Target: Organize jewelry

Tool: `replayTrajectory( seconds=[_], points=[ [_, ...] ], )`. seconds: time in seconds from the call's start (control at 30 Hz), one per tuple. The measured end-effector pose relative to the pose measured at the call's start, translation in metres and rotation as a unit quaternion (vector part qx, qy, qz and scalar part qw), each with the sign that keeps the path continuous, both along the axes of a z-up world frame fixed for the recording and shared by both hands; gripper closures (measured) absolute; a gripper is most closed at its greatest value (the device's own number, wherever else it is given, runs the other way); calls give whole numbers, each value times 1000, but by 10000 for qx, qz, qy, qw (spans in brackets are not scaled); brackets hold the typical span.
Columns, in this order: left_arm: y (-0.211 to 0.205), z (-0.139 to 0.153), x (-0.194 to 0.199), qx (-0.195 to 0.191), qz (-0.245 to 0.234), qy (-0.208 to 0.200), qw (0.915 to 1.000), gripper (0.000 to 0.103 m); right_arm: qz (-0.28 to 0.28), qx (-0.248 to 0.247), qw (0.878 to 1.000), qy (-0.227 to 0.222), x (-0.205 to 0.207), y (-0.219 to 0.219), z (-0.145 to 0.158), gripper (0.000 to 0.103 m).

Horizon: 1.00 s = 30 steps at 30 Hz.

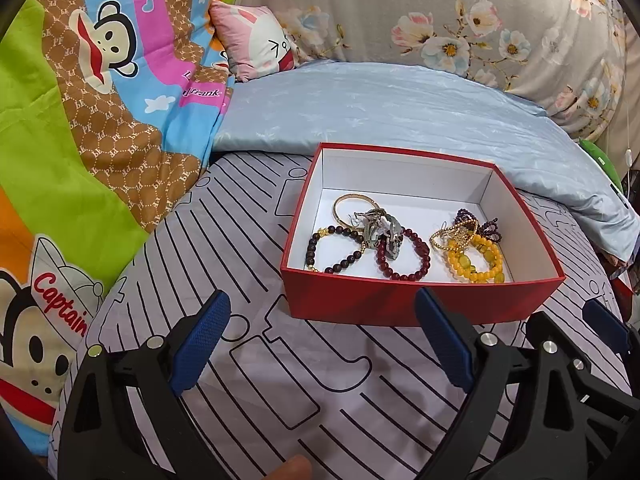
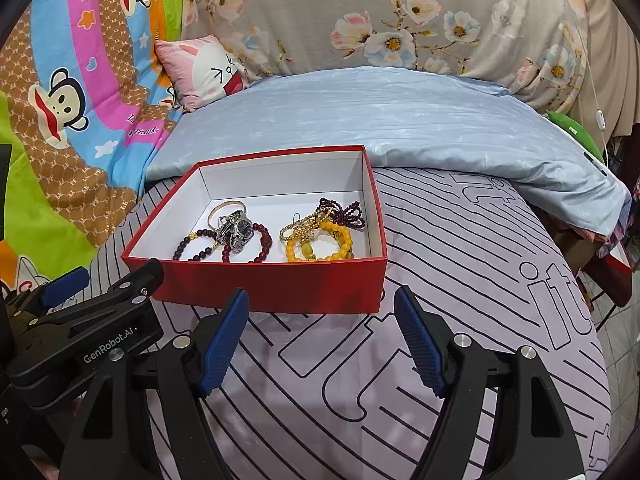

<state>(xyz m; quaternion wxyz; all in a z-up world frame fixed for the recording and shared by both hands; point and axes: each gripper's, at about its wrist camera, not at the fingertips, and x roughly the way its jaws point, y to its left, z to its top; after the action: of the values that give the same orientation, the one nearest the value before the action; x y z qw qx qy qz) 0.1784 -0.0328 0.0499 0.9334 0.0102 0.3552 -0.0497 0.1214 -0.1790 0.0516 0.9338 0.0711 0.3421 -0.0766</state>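
A red box (image 1: pixel 400 300) with a white inside sits on the striped bed sheet; it also shows in the right wrist view (image 2: pixel 280 284). Inside lie a gold bangle (image 1: pixel 345 200), a metal watch (image 2: pixel 239 229), dark bead bracelets (image 1: pixel 404 256), a yellow bead bracelet (image 1: pixel 478 260) and a gold and purple tangle (image 2: pixel 340 212). My left gripper (image 1: pixel 322 308) is open and empty, just in front of the box. My right gripper (image 2: pixel 322 308) is open and empty, also just in front of the box. The left gripper shows at the right wrist view's left edge (image 2: pixel 80 292).
A light blue pillow (image 1: pixel 400 108) lies behind the box. A cartoon monkey quilt (image 1: pixel 100 120) is piled at the left, with a small pink cushion (image 1: pixel 256 40). A floral cover (image 2: pixel 400 20) rises at the back. The bed edge drops off at the right (image 2: pixel 600 320).
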Motion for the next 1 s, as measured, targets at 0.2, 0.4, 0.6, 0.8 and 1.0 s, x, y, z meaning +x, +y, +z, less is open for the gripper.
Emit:
replayTrajectory(
  seconds=[0.2, 0.4, 0.6, 0.8, 1.0],
  points=[
    [0, 0, -1, 10, 5, -5, 10000, 14, 3, 0, 10000, 0, 0, 0, 1, 31],
    [-1, 0, 0, 24, -25, 29, 10000, 14, -26, -3, 10000, 7, 1, -2, 2, 31],
    [-2, 0, 0, 25, -32, 17, 10000, 14, -16, 28, 10000, 0, 0, -3, 2, 31],
    [-3, 0, 1, 12, -87, 50, 9999, 13, -22, 26, 10000, 3, 1, -5, 1, 31],
    [-3, -1, 3, 53, -85, 117, 9999, 8, -35, 31, 10000, -1, -1, -5, 1, 31]
  ],
)
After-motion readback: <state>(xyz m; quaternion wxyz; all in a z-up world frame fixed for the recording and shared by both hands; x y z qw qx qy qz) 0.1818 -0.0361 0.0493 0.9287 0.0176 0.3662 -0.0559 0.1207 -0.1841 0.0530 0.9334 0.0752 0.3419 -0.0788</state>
